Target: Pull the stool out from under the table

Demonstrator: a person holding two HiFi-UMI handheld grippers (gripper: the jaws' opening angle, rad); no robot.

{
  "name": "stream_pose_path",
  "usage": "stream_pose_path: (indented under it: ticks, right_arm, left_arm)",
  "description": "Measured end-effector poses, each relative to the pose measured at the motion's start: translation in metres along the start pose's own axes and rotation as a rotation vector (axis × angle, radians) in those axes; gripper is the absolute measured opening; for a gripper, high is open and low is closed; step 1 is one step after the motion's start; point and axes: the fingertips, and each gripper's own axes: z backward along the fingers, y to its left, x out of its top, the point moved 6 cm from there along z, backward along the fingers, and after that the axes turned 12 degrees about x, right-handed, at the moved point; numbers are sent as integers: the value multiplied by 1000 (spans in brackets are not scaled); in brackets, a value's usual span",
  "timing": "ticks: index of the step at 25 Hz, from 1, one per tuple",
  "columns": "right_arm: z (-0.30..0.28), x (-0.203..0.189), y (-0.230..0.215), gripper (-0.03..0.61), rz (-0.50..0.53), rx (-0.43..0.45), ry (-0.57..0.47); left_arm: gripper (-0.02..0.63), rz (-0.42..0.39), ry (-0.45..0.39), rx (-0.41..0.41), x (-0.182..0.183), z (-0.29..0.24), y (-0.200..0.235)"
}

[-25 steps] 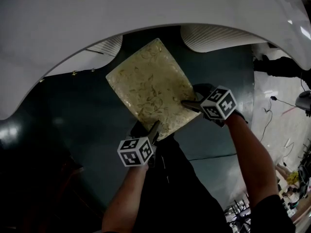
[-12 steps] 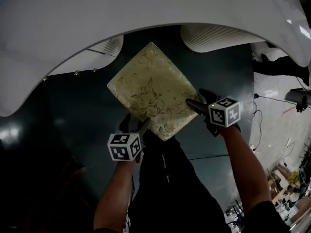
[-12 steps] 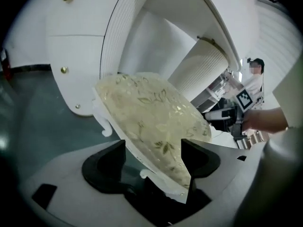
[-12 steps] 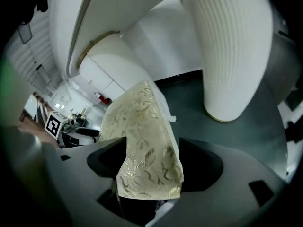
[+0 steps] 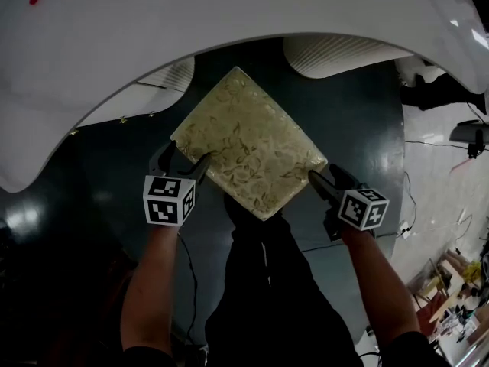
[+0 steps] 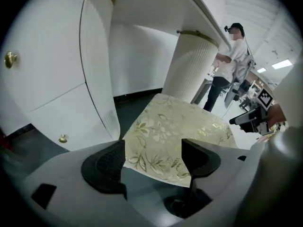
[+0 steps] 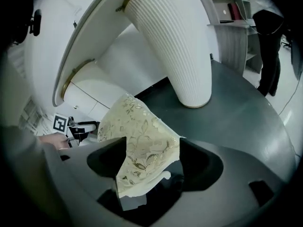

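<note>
Two slips are foreseen: the left gripper (image 5: 184, 157), jaws spread, could skid off the glossy seat of the stool (image 5: 248, 147) if closed shallowly; the right gripper (image 5: 319, 183), likewise spread, could miss. The seat's left corner lies just ahead of the left jaws, its right corner between the right jaws, near the table (image 5: 229, 14)

Stool (image 5: 248, 153) legs hidden from above; table (image 5: 229, 21) cut off at top and sides; far-right floor clutter (image 5: 461, 293) too small to tell.
</note>
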Motion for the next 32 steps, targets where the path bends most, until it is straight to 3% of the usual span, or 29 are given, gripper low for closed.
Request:
stream_pose_path:
  ticks: [7, 14, 21, 26, 32]
  right_arm:
    - [-7, -32, 14, 298, -159, 34, -17]
    - [-30, -69, 15, 299, -316, 43, -31]
    - [-29, -94, 23, 299, -333, 80, -37]
    - [-30, -99, 22, 299, -381, 168, -45]
    - [-30, -90, 3, 298, -298, 182, 47]
  left_arm:
    - [368, -107, 29, -41, 23, -21, 9]
    - [392, -147, 93, -118, 31, -48, 21]
    - [393, -140, 129, -240, 19, -39, 18]
    - [393, -107, 159, -342, 10, -37, 10]
    - [388, -118, 146, -318, 12, -50, 1]
